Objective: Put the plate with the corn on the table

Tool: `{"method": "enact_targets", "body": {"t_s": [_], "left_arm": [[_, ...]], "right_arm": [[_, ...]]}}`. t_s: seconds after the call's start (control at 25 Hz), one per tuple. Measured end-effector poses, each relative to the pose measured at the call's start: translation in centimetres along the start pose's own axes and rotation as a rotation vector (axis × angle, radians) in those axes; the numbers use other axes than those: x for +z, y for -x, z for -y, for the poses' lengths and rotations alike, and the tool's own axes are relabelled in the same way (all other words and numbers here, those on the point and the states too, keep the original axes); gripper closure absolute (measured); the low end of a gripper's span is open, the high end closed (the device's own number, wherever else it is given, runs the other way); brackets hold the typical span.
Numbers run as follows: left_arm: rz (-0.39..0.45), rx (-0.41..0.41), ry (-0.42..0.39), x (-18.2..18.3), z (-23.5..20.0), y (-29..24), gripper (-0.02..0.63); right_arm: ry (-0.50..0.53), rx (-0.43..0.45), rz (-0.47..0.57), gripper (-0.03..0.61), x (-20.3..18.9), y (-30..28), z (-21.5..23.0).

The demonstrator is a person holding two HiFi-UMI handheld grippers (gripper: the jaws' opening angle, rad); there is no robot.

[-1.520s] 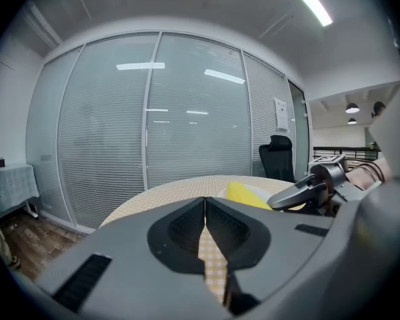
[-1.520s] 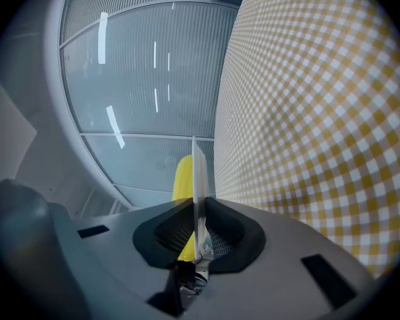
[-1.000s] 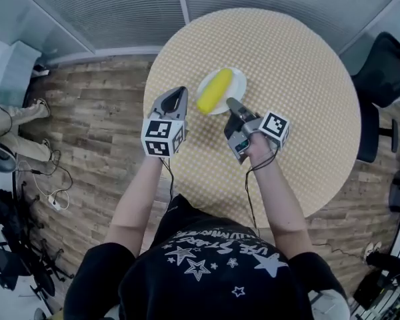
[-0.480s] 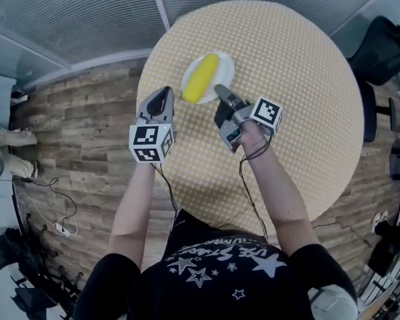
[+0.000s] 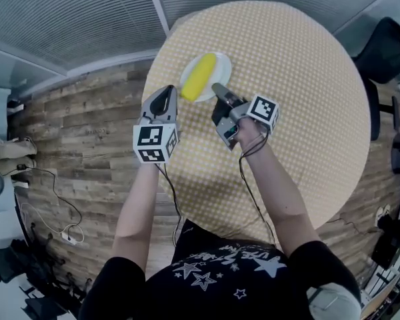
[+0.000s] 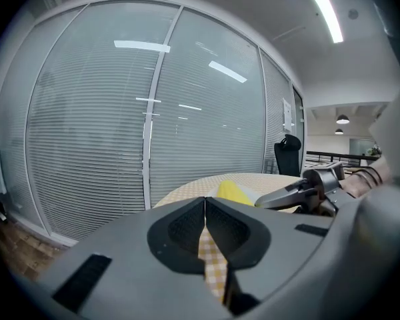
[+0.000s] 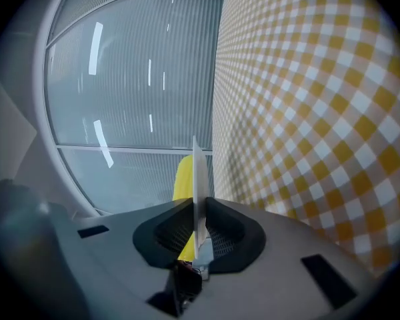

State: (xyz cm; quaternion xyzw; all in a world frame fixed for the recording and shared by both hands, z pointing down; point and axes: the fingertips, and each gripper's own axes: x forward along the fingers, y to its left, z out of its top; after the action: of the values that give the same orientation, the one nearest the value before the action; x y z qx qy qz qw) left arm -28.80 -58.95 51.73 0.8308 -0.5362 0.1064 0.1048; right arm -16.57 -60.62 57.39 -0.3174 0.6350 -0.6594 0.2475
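Note:
A small white plate carries a yellow corn cob near the far left edge of the round table, which has a yellow checked cloth. My right gripper is shut on the plate's near rim. In the right gripper view the plate shows edge-on between the jaws, with the corn behind it. Whether the plate rests on the cloth I cannot tell. My left gripper is shut and holds nothing, just left of the plate at the table's edge. Its own view shows the corn ahead.
Wooden floor lies left of the table, with cables on it. A glass wall with blinds runs along the far side. A black office chair stands at the right.
The right gripper has carried the plate with the corn a little towards the table's far left edge. The left gripper has kept its place beside it, still shut.

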Motion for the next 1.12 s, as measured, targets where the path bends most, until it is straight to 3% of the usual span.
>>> {"method": "enact_targets", "body": {"t_s": [0.4, 1.12], "left_arm": [[-0.018, 0.025, 0.009, -1.5, -2.4, -2.2, 0.604], [-0.039, 0.026, 0.010, -2.1, -2.0, -3.5, 0.604]], "right_arm": [[-0.031, -0.068, 0.023, 0.528, 2.0, -2.5, 2.6], [-0.112, -0.196, 0.103, 0.528, 3.1, -2.9, 4.6]]}}
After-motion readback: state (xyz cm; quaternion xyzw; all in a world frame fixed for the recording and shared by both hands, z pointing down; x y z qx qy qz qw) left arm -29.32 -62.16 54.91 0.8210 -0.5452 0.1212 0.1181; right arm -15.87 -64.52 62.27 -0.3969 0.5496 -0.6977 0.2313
